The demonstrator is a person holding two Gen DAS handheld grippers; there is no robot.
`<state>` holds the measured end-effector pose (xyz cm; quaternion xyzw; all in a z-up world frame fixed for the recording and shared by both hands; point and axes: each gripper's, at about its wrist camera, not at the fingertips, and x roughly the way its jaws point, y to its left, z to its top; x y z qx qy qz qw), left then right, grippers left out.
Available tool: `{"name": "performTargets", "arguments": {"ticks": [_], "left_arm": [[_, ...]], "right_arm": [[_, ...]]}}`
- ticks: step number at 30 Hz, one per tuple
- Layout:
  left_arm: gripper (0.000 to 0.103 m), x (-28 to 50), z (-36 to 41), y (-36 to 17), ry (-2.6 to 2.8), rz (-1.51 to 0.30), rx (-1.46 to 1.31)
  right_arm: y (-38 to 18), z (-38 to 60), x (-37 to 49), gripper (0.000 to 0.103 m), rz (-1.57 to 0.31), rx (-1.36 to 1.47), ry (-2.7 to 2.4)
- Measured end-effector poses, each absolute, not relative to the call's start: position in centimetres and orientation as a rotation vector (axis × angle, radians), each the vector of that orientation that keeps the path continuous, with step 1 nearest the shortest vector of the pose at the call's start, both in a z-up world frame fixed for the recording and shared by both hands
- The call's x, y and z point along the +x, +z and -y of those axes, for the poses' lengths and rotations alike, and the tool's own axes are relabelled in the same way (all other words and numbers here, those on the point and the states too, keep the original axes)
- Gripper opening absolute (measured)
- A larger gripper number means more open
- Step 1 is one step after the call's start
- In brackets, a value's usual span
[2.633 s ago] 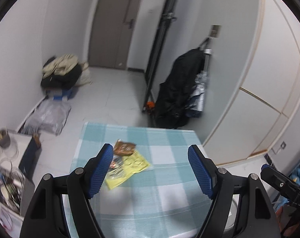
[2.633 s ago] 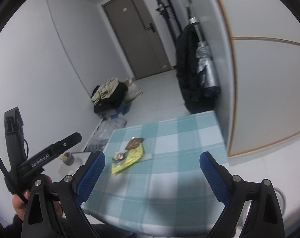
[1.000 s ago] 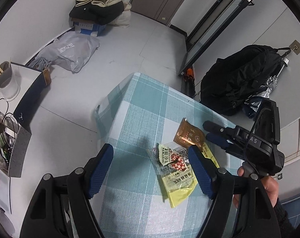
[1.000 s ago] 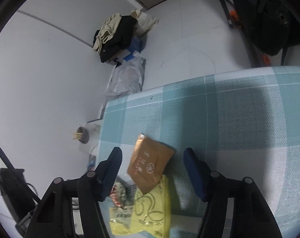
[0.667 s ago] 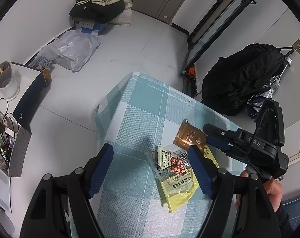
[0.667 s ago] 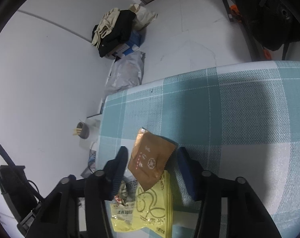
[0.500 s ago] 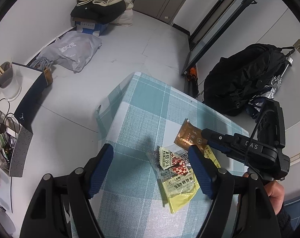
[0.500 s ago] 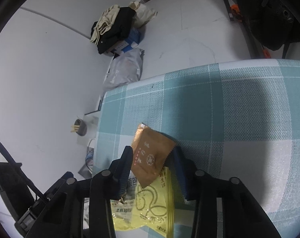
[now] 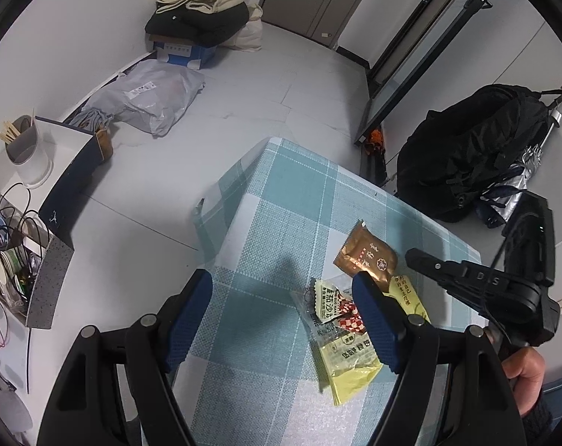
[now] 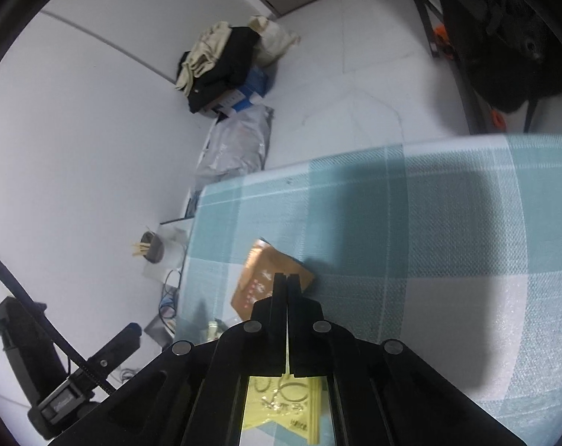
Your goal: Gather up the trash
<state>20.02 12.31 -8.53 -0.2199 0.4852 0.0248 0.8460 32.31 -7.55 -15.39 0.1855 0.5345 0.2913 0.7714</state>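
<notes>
Three wrappers lie together on the checked tablecloth (image 9: 281, 204): a brown packet (image 9: 366, 256), a yellow wrapper (image 9: 349, 368) and a clear wrapper with red checks (image 9: 329, 304). My right gripper (image 10: 286, 278) is shut on the near edge of the brown packet (image 10: 262, 278); it also shows in the left wrist view (image 9: 414, 256). The yellow wrapper (image 10: 281, 405) lies under its frame. My left gripper (image 9: 284, 297) is open and empty above the table, left of the wrappers.
A black backpack (image 9: 474, 148) hangs at the right. A grey bag (image 9: 150, 100) and a clothes pile (image 9: 199, 11) lie on the floor. A side shelf with a cup (image 9: 24, 148) and cables stands left of the table.
My right gripper has closed from wide open onto the brown packet's edge. My left gripper has stayed open and hovering, almost still.
</notes>
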Motion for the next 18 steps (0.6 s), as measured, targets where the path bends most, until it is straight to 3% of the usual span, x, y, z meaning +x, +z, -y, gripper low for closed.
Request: {"name": "performTargets", "arguments": {"ticks": [6,7,8,10,14,18], "left_arm": [[0.075,20.1,-12.2,-8.5,0.048,-1.023,-0.477],[0.075,20.1,-12.3,-8.5,0.048,-1.022,-0.481],[0.075,20.1,-12.4,-8.4,0.048,-1.017,-0.486],[0.075,20.0,-12.9,-8.3,0.061,-1.004,-0.494],[0.075,20.0,-14.2,-7.9,0.097,-0.971,-0.536],[0.075,19.7,-15.8,-7.7,0.124,-0.934,-0.615]], "right_arm": [[-14.4,6.7,31.5,0.004,-1.089,0.208,0.566],[-14.4,6.2,31.3,0.014,-1.082,0.152,0.556],[-14.4,5.8,31.1,0.031,-1.077,0.105,0.552],[-14.1,4.4,30.2,0.056,-1.035,-0.008,0.585],[-13.9,1.4,29.0,0.075,-0.977,-0.210,0.647],[-14.9,-0.7,29.5,0.077,-1.002,-0.378,0.680]]}}
